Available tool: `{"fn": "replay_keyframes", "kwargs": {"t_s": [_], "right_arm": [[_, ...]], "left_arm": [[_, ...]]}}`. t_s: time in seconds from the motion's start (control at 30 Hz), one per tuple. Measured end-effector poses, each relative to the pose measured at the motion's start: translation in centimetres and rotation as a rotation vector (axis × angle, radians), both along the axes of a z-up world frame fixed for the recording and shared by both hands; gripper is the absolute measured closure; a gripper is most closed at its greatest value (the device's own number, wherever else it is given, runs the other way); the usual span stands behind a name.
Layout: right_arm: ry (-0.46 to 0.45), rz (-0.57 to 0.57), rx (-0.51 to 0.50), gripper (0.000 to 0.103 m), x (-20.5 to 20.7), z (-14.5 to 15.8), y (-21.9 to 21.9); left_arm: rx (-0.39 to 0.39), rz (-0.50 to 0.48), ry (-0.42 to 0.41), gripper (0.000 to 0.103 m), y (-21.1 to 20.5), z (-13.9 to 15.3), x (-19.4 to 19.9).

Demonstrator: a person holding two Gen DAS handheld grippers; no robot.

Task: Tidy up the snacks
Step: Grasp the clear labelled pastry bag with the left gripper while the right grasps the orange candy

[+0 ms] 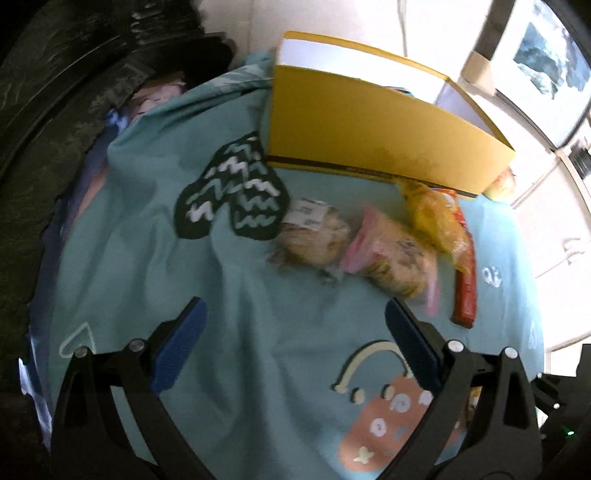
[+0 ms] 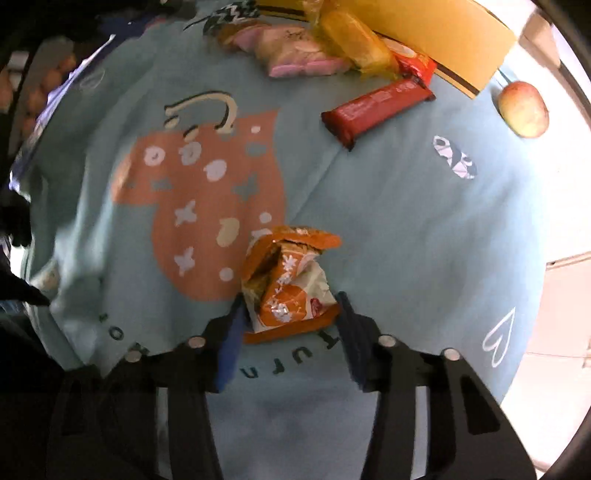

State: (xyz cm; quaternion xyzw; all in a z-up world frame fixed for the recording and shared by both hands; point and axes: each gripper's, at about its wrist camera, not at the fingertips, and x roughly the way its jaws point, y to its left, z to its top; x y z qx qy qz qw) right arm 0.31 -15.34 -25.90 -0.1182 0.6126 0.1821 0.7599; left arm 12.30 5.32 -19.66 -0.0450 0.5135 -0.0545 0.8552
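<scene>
Packet (image 2: 288,284) mid-cloth (image 2: 406,221) — room around.

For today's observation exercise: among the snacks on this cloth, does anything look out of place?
The apple stands out: a loose fruit at the cloth's edge beside the yellow box, apart from the wrapped snacks.

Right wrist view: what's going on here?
A person with two handheld grippers is sorting snacks on a teal cloth. The right gripper has closed on an orange snack packet. The left gripper is open and empty. More snacks, a red bar and an apple lie near the yellow box.
</scene>
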Motion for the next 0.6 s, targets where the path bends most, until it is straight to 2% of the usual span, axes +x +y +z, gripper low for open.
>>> {"fn": "replay_keyframes", "kwargs": {"t_s": [0.17,0.23,0.3,0.4,0.47,0.53,0.6], "right_arm": [[-0.002,-0.08,0.115,0.061,1.4,2.4,-1.2],[0.003,-0.132,0.163,0.061,2.3,3.3,-2.1],[0.007,-0.174,0.209,0.061,2.9,4.1,-2.8],[0.005,-0.193,0.22,0.061,3.7,4.9,-3.7],[0.012,-0.205,0.226,0.061,4.1,5.0,-3.9],[0.018,-0.217,0.229,0.061,4.1,4.7,-4.4],[0.029,-0.233,0.232,0.061,4.6,5.0,-4.8]], "left_arm": [[0.002,0.058,-0.011,0.005,1.2,-0.3,1.2],[0.012,0.039,-0.018,0.005,0.7,-0.6,2.0],[0.061,0.006,-0.037,0.005,-0.3,-0.9,3.1],[0.172,-0.047,-0.053,0.005,-2.1,-1.9,5.5],[0.221,-0.048,-0.051,0.005,-2.4,-2.7,6.8],[0.23,-0.053,-0.033,0.005,-2.5,-3.6,8.0],[0.201,-0.092,-0.04,0.005,-3.1,-4.0,8.5]]}}
